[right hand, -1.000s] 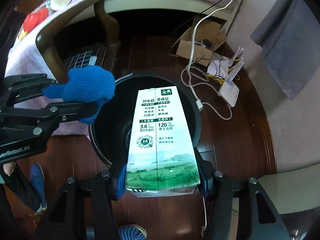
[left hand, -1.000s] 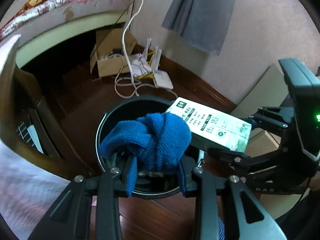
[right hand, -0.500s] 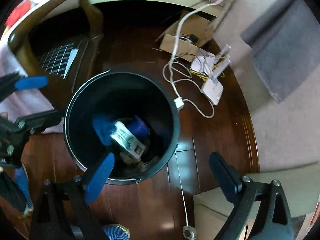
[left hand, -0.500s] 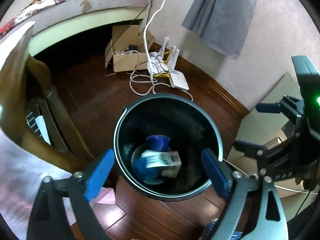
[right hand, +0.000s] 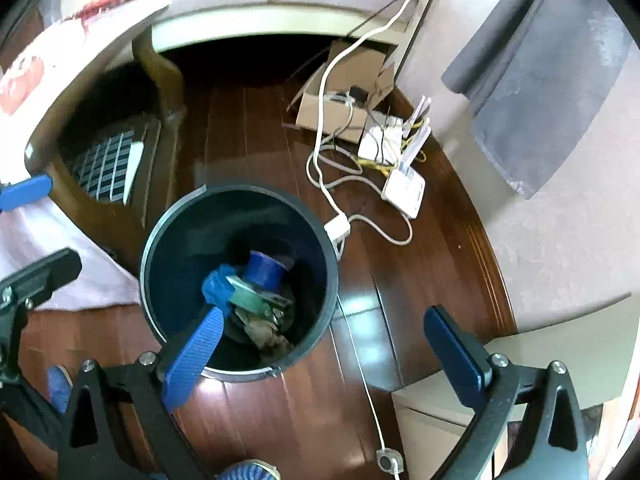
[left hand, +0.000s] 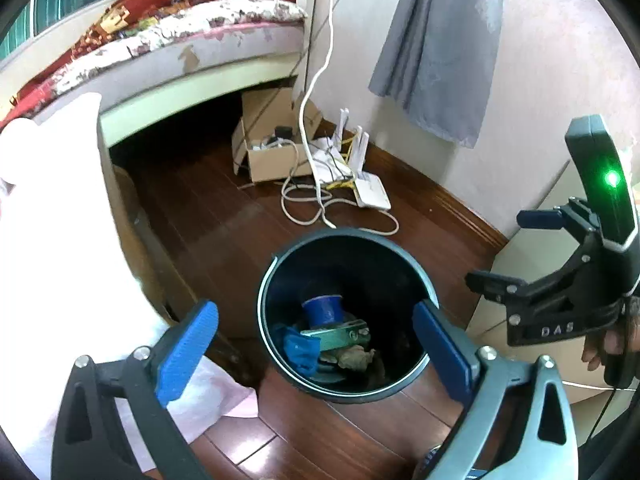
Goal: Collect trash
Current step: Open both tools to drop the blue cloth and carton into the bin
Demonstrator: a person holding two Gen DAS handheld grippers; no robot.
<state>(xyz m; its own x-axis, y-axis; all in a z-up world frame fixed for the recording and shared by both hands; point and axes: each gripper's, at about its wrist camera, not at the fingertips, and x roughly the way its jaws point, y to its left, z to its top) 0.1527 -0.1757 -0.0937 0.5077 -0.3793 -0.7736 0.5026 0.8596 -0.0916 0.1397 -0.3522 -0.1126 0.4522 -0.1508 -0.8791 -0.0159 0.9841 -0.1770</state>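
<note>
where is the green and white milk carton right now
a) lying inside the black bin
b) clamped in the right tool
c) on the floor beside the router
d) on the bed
a: the milk carton lies on its side at the bottom of the black bin, next to the blue cloth, while the left tool and the right tool are both spread open and hold nothing.

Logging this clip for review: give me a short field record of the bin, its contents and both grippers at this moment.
bin: dark round trash bin upright on the wood floor
contents: milk carton, blue cloth, blue cup, crumpled paper
left gripper: open, empty, above the bin
right gripper: open, empty, beside the bin's rim
nearby: cardboard box, white router, cables
</note>
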